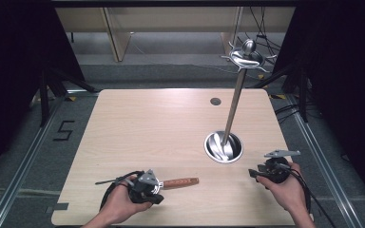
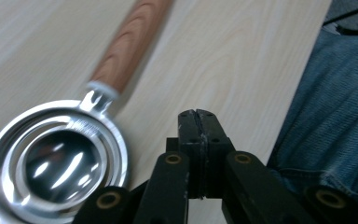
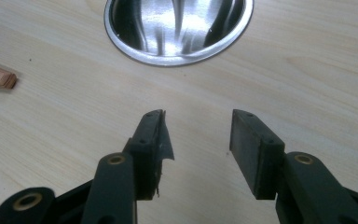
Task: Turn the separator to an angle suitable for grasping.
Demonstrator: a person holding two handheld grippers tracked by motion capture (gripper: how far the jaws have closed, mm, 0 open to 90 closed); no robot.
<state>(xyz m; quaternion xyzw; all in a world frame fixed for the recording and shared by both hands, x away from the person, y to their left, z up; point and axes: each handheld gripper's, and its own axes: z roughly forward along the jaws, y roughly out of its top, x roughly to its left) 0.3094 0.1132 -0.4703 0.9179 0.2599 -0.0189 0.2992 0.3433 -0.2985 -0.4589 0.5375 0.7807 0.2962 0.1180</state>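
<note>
A pale wooden table [image 1: 138, 128] fills the scene. On its right half stands a metal stand [image 1: 236, 97]: a round steel base [image 1: 223, 147], an upright pole, and a hooked crown at the top. Near the front edge lies a utensil with a wooden handle [image 1: 180, 182] and a ringed steel bowl [image 2: 56, 163]; the handle points toward the stand's base. The left gripper [image 2: 198, 121] sits just beside the bowl of the utensil, its jaws pressed together with nothing between them. The right gripper [image 3: 196, 135] hovers low over the table in front of the steel base, its jaws apart and empty.
</note>
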